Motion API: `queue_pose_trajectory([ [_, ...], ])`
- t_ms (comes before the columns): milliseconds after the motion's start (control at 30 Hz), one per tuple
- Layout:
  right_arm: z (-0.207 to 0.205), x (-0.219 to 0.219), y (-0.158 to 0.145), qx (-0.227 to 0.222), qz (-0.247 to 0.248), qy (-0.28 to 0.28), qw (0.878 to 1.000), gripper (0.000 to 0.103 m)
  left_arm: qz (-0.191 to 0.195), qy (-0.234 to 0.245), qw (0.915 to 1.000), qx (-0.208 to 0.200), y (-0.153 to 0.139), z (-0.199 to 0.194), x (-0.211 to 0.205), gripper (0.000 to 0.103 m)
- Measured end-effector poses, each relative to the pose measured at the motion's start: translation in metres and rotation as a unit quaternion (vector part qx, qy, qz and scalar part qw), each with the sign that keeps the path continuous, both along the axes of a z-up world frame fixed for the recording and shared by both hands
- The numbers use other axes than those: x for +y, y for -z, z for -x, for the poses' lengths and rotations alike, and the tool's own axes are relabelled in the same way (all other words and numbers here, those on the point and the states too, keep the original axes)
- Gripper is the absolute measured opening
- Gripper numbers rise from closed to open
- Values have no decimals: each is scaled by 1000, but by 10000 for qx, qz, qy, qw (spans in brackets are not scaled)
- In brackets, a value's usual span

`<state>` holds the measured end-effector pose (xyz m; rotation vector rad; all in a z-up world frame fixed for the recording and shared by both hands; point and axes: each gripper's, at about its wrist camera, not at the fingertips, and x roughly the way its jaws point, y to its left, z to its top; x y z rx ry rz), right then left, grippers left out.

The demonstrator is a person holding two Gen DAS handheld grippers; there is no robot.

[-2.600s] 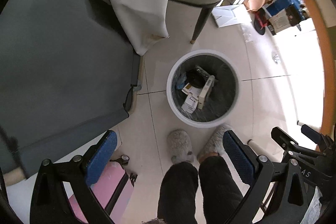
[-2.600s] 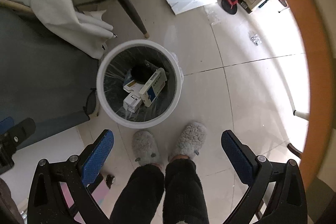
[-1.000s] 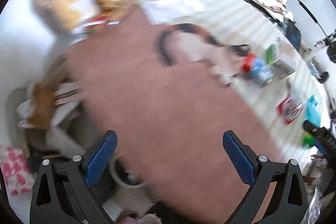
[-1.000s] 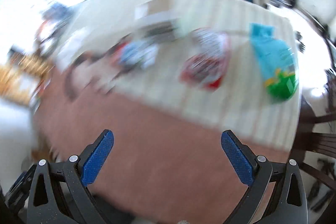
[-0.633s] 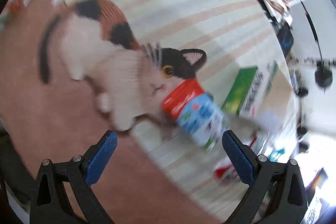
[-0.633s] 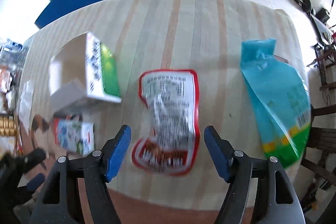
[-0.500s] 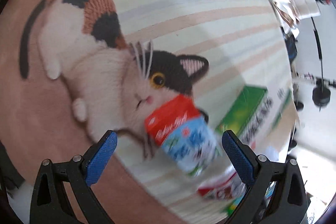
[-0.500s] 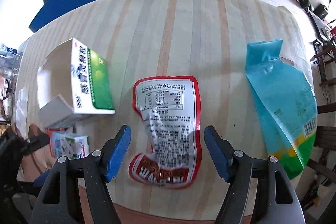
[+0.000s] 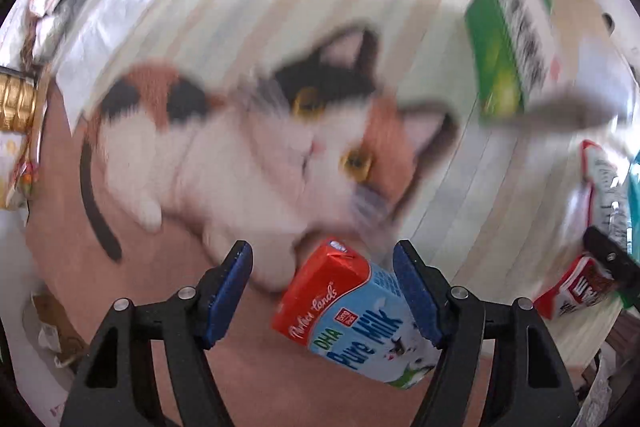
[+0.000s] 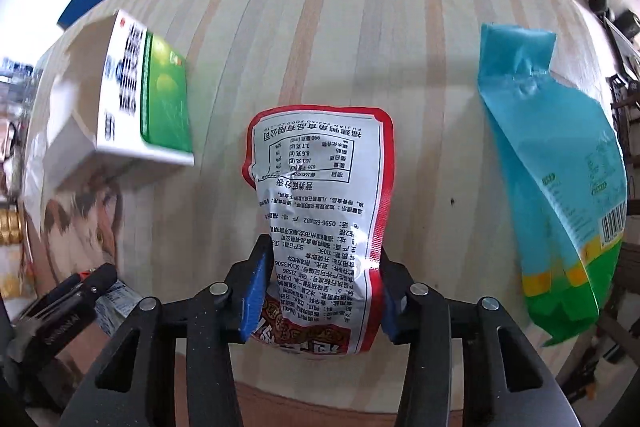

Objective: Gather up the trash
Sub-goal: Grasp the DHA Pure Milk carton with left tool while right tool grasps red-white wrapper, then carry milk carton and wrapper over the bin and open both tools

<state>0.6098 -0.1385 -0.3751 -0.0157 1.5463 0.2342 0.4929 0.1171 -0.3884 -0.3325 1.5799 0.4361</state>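
In the left wrist view, a small milk carton [image 9: 356, 319] with a red top and blue sides lies on the table between the fingers of my left gripper [image 9: 326, 291]. The right pad [image 9: 414, 297] touches it; the left pad [image 9: 226, 293] stands apart, so the jaws are partly open. In the right wrist view, my right gripper [image 10: 318, 291] has both pads against the lower end of a red and white snack pouch [image 10: 320, 195] lying flat on the striped tablecloth [image 10: 360, 27].
A green and white box [image 10: 136, 99] lies left of the pouch and a blue and green bag [image 10: 560, 195] lies to its right. A cat picture [image 9: 256, 151] is printed on the cloth by the carton. Clutter [image 9: 16, 115] sits at the table's left edge.
Both grippers swung up from the bin on the floor to the table. The left narrowed around the milk carton. The right came down and closed onto the snack pouch.
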Motion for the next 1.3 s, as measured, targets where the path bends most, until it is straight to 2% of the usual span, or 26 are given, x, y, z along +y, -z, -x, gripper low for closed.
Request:
queue_pose_trajectory([
  [67, 11, -2, 0, 119, 52, -180, 9998, 43, 261, -379, 9989, -60, 2, 13, 4, 71],
  [100, 15, -3, 1, 170, 52, -237, 9996, 43, 471, -723, 9963, -20, 4, 20, 8, 71],
  [167, 20, -4, 2, 161, 100, -258, 9995, 46, 610, -1178, 9910, -149, 1, 29, 13, 71],
  [233, 24, 1, 4, 107, 248, -297, 9992, 56, 850, -1596, 9832, -268, -2, 37, 18, 71],
  [267, 25, 2, 6, 102, 239, -288, 9992, 57, 904, -1764, 9797, -297, -4, 43, 19, 71],
  [467, 37, 14, 19, -58, 463, -268, 9986, 58, 977, -2005, 9748, -78, 7, 65, 10, 70],
  [500, 39, 15, 20, -119, 501, -232, 9984, 57, 888, -1976, 9761, -151, 5, 66, 8, 67],
  [567, 45, 17, 20, -185, 517, -150, 9984, 51, 727, -1808, 9805, -271, 2, 66, -1, 51],
  [667, 46, 3, 20, -219, 387, -55, 9990, 44, 676, -1541, 9849, -412, -1, 55, -22, 49],
  [733, 48, -2, 17, -238, 197, -77, 9995, 34, 513, -1383, 9878, -491, -7, 57, -26, 48],
  [900, 59, 9, 6, -446, -21, -282, 9986, 18, 154, -1115, 9913, -680, -33, 42, -34, 48],
  [1033, 59, 19, -9, -643, -269, -497, 9963, 18, -94, -901, 9917, -913, -57, 54, -40, 48],
  [1167, 65, 27, -30, -727, -510, -642, 9940, 18, -173, -962, 9889, -1121, -83, 77, -45, 48],
  [1267, 85, 32, -47, -785, -689, -849, 9909, 18, -218, -1059, 9854, -1315, -103, 106, -47, 48],
  [1300, 98, 36, -57, -807, -728, -917, 9898, 18, -212, -1092, 9843, -1369, -108, 127, -34, 48],
])
